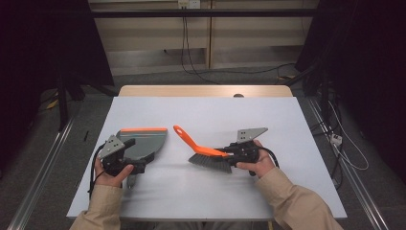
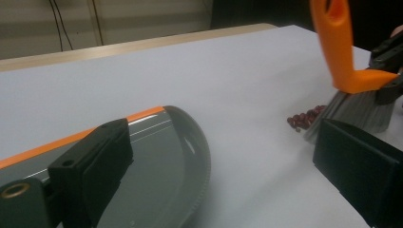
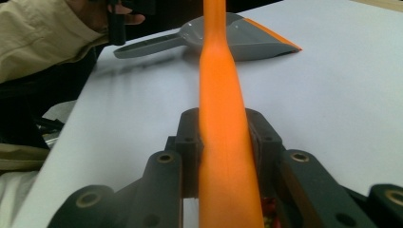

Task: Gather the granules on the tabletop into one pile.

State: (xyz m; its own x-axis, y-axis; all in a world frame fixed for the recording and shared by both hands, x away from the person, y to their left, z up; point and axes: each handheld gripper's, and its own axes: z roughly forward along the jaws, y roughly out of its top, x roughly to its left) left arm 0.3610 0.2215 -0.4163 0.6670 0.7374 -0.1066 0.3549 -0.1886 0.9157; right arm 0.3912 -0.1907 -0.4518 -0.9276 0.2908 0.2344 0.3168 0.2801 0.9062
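Bristles of the hand brush (image 1: 210, 162) rest on the white table (image 1: 287, 124) against a small heap of red beans (image 2: 304, 118), ready to sweep them leftward; the right gripper (image 1: 233, 155) pinches the brush's orange handle (image 3: 223, 118). Its orange-edged lip flat on the table, the grey dustpan (image 1: 143, 142) faces away, its scoop empty; the left gripper (image 1: 139, 165) hovers over the pan, jaws spread.
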